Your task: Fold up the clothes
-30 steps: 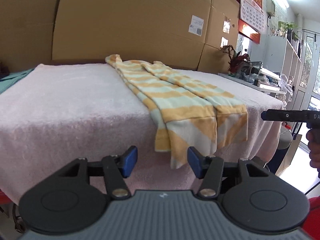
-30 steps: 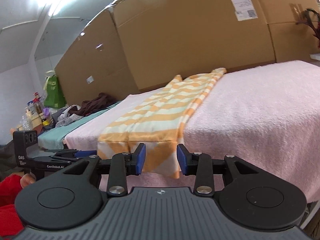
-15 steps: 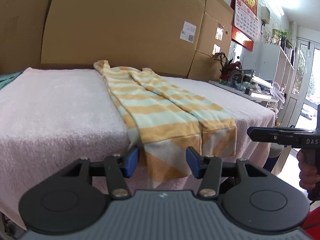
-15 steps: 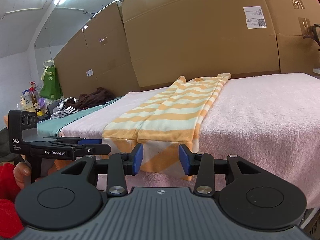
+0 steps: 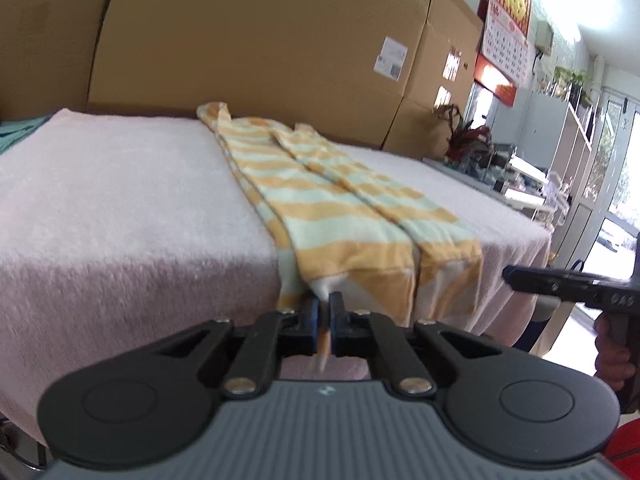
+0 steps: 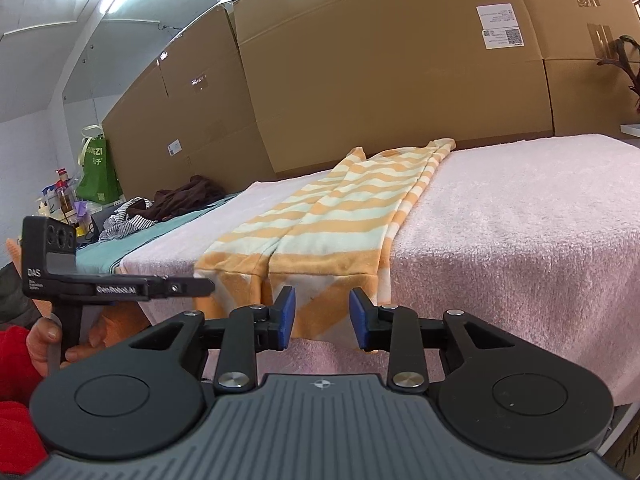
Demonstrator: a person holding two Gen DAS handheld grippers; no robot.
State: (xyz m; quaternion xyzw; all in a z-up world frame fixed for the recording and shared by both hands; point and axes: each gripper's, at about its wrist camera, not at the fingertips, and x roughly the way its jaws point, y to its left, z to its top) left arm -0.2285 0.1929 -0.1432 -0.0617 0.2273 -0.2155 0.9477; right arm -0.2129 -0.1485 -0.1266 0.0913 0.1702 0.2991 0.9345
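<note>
Pinching striped garment (image 5: 352,232) hem: left gripper (image 5: 325,312). Right gripper (image 6: 322,314) closing, hem apparently between untouched pads; pink table (image 6: 520,220).

The striped trousers (image 5: 352,216) are soft cloth, a bit fuzzy. The pink cover (image 5: 120,200) on the table is fluffy towel cloth, rough with tiny loops. The big boxes (image 6: 380,80) behind are plain brown cardboard, dull, with white paper labels (image 6: 500,26). The left gripper (image 5: 324,320) is black matt plastic with shiny metal screws and blue pads (image 6: 286,316).
</note>
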